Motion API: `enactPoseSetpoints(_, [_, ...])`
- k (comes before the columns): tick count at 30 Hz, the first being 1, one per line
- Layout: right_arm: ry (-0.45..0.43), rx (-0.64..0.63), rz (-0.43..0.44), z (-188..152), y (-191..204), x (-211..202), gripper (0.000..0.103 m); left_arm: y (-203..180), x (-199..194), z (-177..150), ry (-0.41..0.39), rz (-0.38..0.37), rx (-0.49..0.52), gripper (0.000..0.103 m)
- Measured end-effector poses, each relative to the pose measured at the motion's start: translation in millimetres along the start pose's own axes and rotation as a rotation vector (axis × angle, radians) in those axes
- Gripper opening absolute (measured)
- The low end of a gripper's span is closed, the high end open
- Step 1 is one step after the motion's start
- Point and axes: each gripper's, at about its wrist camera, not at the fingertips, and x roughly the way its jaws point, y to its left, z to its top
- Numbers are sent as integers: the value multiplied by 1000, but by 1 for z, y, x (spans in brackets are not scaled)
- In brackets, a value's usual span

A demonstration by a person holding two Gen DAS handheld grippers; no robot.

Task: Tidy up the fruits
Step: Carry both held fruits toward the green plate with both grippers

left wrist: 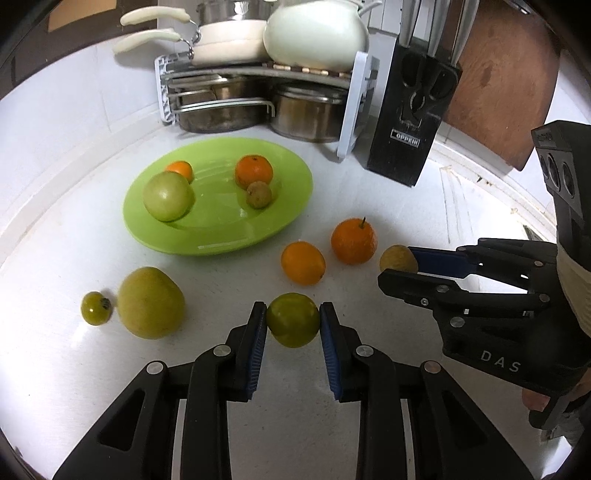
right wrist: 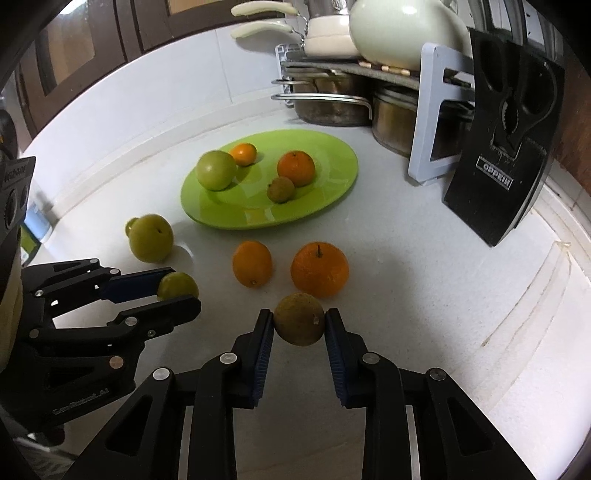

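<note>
My left gripper (left wrist: 293, 320) is shut on a small green fruit (left wrist: 293, 319), low over the white counter; the same gripper (right wrist: 177, 290) and green fruit (right wrist: 176, 285) show at the left of the right wrist view. My right gripper (right wrist: 299, 324) is shut on a brownish-yellow fruit (right wrist: 299, 324); it also shows in the left wrist view (left wrist: 398, 259). A green plate (left wrist: 221, 236) holds a green apple (left wrist: 168, 195), two oranges and a small brown fruit (left wrist: 258, 194). Two oranges (left wrist: 303, 262) (left wrist: 354, 240), a yellow-green apple (left wrist: 150, 302) and a tiny green fruit (left wrist: 96, 308) lie loose on the counter.
A dish rack (left wrist: 258, 92) with steel pots, white pans and a white kettle (left wrist: 316, 35) stands at the back. A black knife block (left wrist: 412, 118) stands right of it. A wooden board (left wrist: 506, 81) leans at the far right. The wall curves behind the plate.
</note>
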Motion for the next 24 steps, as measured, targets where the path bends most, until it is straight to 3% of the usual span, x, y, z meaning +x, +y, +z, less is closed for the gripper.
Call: enactPoseSetpoints(24, [-162,29,-42,45,32,-44,30,34,-60,37,-153,58,21,29])
